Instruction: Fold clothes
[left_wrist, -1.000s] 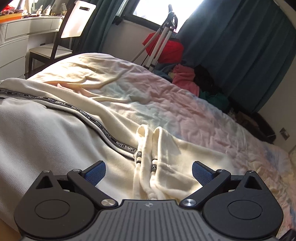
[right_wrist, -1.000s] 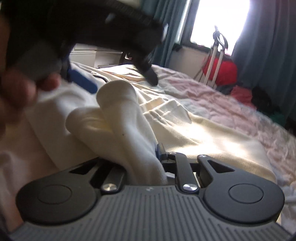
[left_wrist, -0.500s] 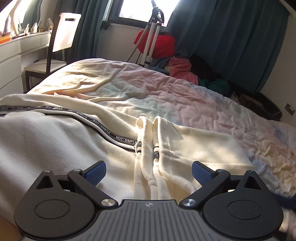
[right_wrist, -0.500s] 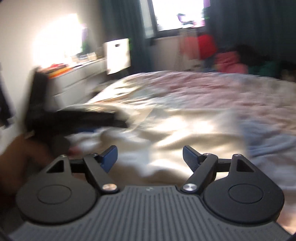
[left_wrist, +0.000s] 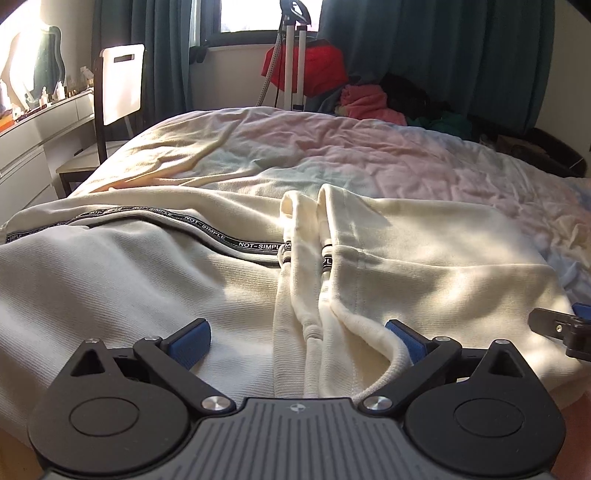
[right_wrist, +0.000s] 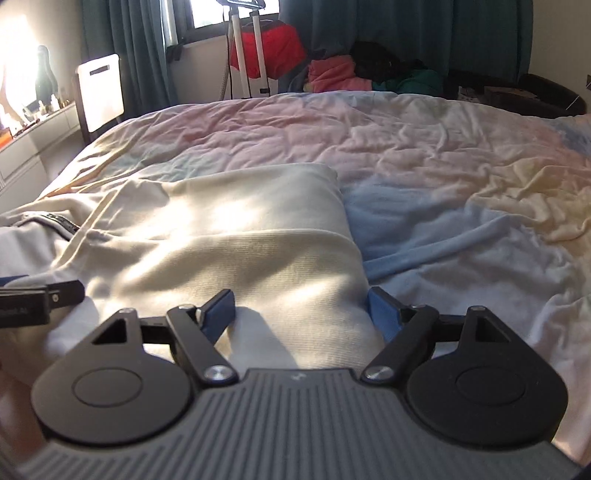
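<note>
Change: right gripper (right_wrist: 301, 312), clamped on a fold of cloth a second ago and swinging free half a second ago, now sits low over the garment's right end; left view has steadied and dropped closer to the cuffs.
Garment: cream sweatshirt (left_wrist: 424, 236) lies spread across the near edge of the bed (left_wrist: 369, 147), its long axis running left to right in front of both grippers.
Detail: a black tape strip (left_wrist: 207, 236) reading NOT-SIMPLE crosses the left half, and two ribbed cuffs (left_wrist: 314, 325) lie side by side down the middle, pointing at the left gripper.
Left gripper: left gripper (left_wrist: 297, 339) has its fingers (left_wrist: 190, 338) spread wide, nothing held, cuffs lying between them.
Right gripper: its fingers (right_wrist: 382, 312) are parted too, straddling the sweatshirt's right edge (right_wrist: 347, 236), the right one just at the hem line and over the sheet; gripping nothing.
Key relation: cloth lies directly ahead of and under both pairs of fingers; right gripper is nearer the free right end, left nearer the cuffs.
Next, my read: pinch that right end and carry it leftward across the long axis.
Risk: thick knit may bunch rather than crease.
</note>
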